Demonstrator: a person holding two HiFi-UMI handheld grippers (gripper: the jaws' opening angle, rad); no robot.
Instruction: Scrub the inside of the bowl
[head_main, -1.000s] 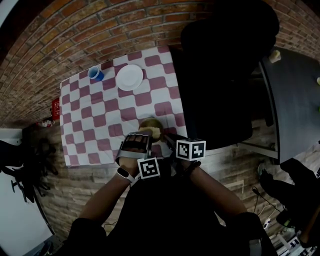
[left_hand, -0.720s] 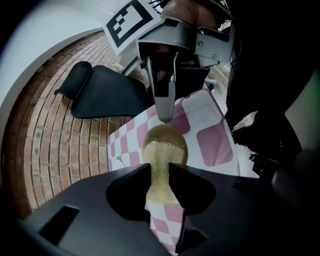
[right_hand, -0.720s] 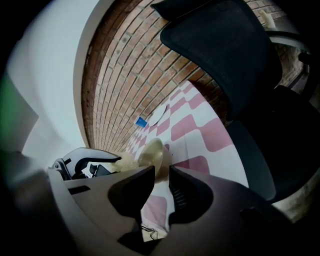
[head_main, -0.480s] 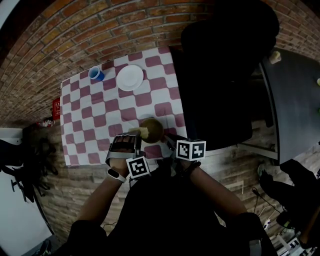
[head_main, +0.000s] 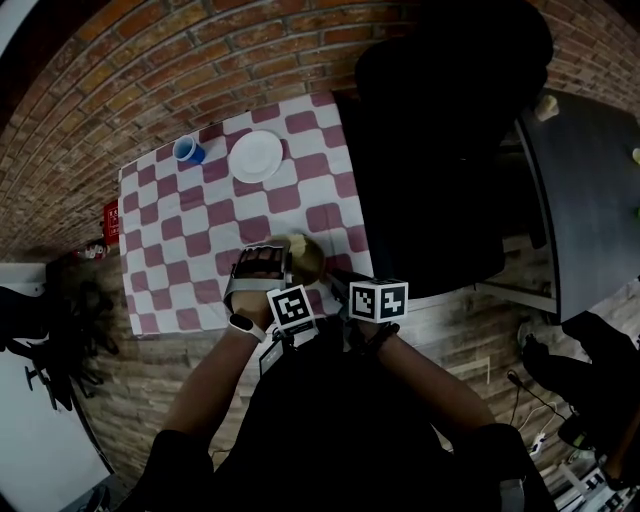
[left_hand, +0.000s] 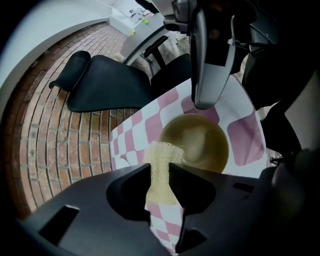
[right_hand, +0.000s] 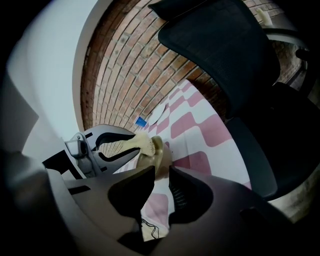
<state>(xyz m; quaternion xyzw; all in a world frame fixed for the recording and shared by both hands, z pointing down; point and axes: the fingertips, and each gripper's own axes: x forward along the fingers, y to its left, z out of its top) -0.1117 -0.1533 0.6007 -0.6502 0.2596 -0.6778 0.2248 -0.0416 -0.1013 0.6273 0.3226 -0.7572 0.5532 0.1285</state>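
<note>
Maroon-pink and white checks all across the surface (head_main: 180, 230). Murky olive-brown for the bowl (left_hand: 200, 142), pale straw-yellow for the sponge (left_hand: 161, 170). Blue cup (head_main: 187, 150), plain white plate (head_main: 255, 156), black chair (head_main: 440, 150), red-brown brickwork (head_main: 150, 60) with paler joints.

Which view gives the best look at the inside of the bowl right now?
The left gripper view: it looks down into the bowl, past the sponge in the left gripper. The head view shows the bowl small and partly covered by that gripper. The right gripper view shows only its outer wall, side-on.
</note>
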